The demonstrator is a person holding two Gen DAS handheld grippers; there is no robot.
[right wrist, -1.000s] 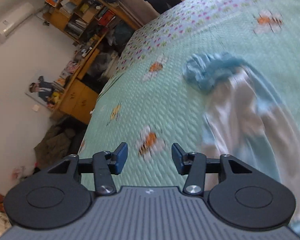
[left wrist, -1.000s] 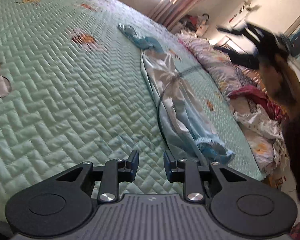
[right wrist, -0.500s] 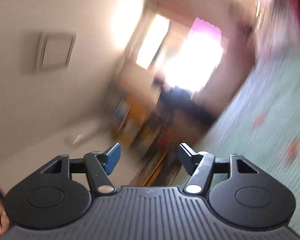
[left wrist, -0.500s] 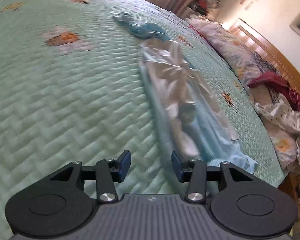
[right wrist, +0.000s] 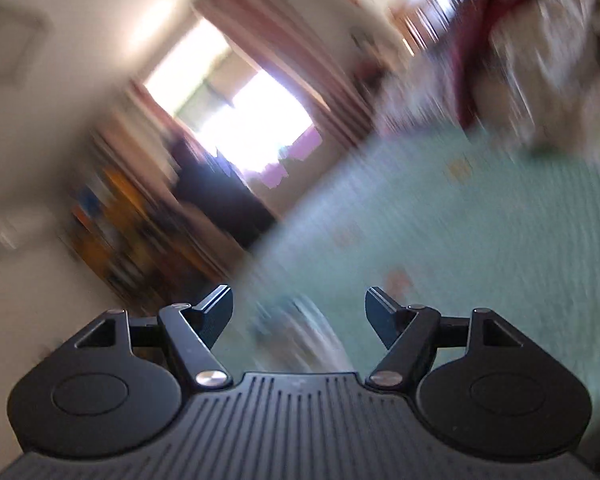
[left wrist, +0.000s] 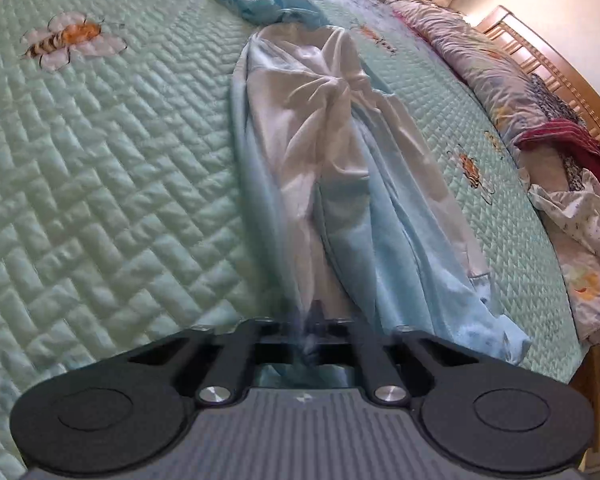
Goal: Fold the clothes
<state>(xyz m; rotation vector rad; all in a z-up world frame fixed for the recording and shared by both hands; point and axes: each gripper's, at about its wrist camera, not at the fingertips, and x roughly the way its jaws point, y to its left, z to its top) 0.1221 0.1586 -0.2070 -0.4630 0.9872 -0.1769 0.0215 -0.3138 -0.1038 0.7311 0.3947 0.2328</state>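
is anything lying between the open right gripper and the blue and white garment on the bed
Nothing visible does. The right gripper is opening with nothing between its fingers, and only blurred green quilt shows ahead. The left gripper is already shut on the garment.

One light blue and white garment (left wrist: 340,168) lies on one green quilted bedspread (left wrist: 100,168). Four embroidered bees show: one far left (left wrist: 66,38), two at right (left wrist: 470,170), one cut off at the far edge. One red cloth (left wrist: 568,140) sits far right. Two grippers, one per view.
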